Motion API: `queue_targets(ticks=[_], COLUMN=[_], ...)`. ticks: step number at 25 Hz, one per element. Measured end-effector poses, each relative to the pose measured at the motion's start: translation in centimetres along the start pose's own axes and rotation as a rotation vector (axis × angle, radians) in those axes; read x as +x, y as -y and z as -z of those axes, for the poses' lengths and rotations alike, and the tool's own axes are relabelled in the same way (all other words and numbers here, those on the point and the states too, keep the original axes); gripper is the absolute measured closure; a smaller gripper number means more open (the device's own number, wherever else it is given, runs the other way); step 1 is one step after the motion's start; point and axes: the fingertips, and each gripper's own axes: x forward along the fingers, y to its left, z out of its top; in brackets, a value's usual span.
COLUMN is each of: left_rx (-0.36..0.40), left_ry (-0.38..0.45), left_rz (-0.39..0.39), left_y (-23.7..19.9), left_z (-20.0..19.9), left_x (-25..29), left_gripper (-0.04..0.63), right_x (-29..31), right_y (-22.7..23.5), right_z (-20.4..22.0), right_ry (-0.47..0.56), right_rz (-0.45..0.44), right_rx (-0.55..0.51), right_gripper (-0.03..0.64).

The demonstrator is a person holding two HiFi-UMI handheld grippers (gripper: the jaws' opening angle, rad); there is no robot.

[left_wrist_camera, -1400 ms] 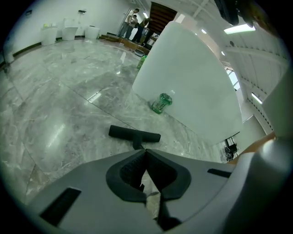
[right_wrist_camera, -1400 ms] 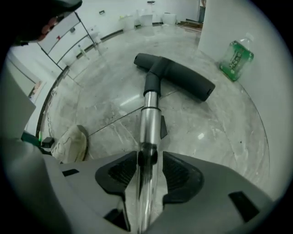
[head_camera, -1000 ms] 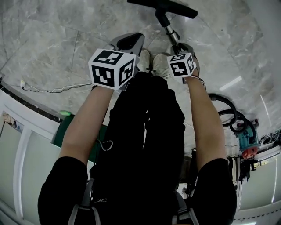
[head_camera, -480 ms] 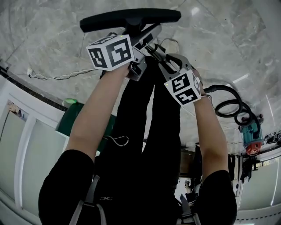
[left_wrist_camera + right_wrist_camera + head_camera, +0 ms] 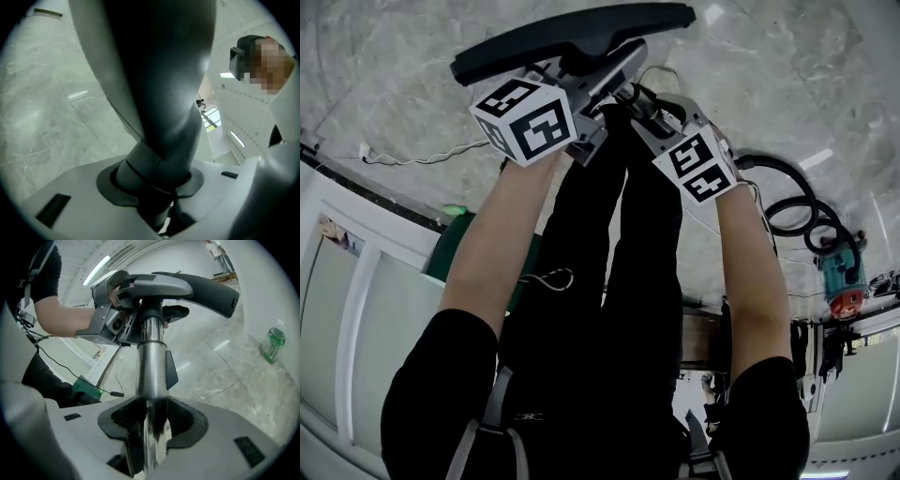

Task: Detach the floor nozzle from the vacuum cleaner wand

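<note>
The black floor nozzle (image 5: 581, 37) is lifted off the marble floor and lies crosswise at the top of the head view. My left gripper (image 5: 600, 80) is around its grey neck (image 5: 159, 140). The neck fills the notch between the jaws, which are closing on it. My right gripper (image 5: 642, 108) is shut on the shiny metal wand (image 5: 151, 357) just below the nozzle. In the right gripper view the nozzle (image 5: 197, 284) sits atop the wand, with the left gripper (image 5: 124, 315) clamped beside the joint.
A black hose (image 5: 792, 211) coils on the floor at right, leading to a teal vacuum body (image 5: 839, 281). A white cable (image 5: 412, 155) runs along the floor at left, by a white panelled wall (image 5: 347, 309). A green bottle (image 5: 273, 345) stands on the floor.
Both grippers have risen, bringing the wand and nozzle up off the floor. The left gripper, away from the nozzle a second ago, now sits on the nozzle's neck.
</note>
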Motion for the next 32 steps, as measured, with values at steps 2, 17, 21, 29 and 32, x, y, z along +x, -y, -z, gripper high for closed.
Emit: queue_targets(ticks=[2, 17, 21, 29, 32], left_rx=[0.011, -0.044, -0.023, 0.056, -0.007], left_ry=[-0.016, -0.040, -0.070, -0.231, -0.141], left_rz=[0.044, 0.087, 0.076, -0.008, -0.098], left_y=[1.5, 3.8, 3.5, 4.0, 2.4], left_z=[-0.2, -1.7, -2.3, -0.3, -1.2], left_x=[-0.2, -3.8, -4.8, -6.2, -6.0], left_gripper=[0.434, 0.468, 0.472, 0.434, 0.436], right_x=[1.0, -1.3, -1.9, -2.5, -1.5], right_y=[-0.6, -7.8, -8.7, -11.3, -8.0], right_z=[-1.0, -3.0, -3.7, -1.3, -1.5], right_ry=[0.030, -0.072, -0.086, -0.085, -0.132], right_rz=[-0.010, -0.385, -0.413, -0.493, -0.179], right_rx=[-0.005, 0.072, 0.103, 0.092, 0.058], right_gripper=[0.449, 0.526, 0.534, 0.555, 0.560])
